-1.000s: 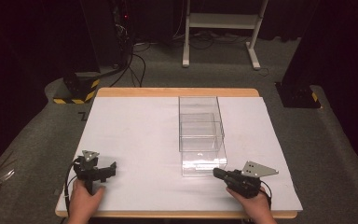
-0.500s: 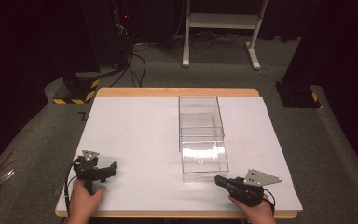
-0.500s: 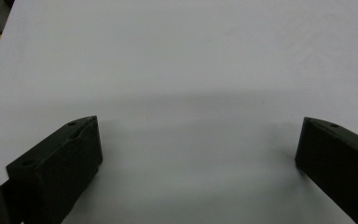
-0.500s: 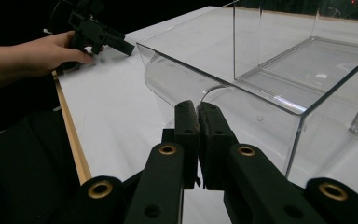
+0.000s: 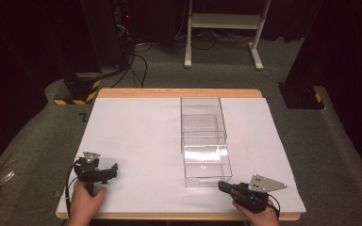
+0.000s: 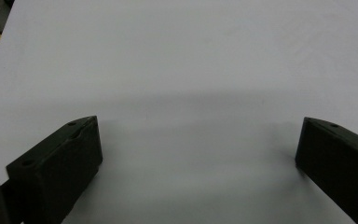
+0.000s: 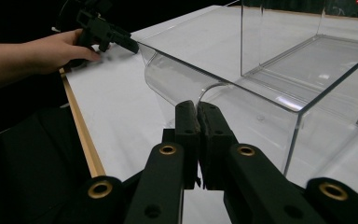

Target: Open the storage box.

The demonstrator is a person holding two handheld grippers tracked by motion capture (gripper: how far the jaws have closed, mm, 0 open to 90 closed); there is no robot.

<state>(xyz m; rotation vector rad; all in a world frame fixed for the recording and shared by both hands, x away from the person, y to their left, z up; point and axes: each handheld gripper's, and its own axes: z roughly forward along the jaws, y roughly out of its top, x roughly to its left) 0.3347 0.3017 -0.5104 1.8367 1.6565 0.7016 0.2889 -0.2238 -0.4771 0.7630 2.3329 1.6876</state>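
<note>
Pulled further out of its clear case (image 5: 201,123), the clear drawer (image 5: 206,165) now reaches closer to the table's (image 5: 136,122) near edge. Right gripper (image 5: 226,187) sits just beside the drawer's front, jaws together and empty. Left gripper (image 5: 108,172) rests near the near-left corner, jaws wide apart.

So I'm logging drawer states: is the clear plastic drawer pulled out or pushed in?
Pulled out. The clear plastic drawer juts well past its clear housing toward the person, and it looks empty.
</note>
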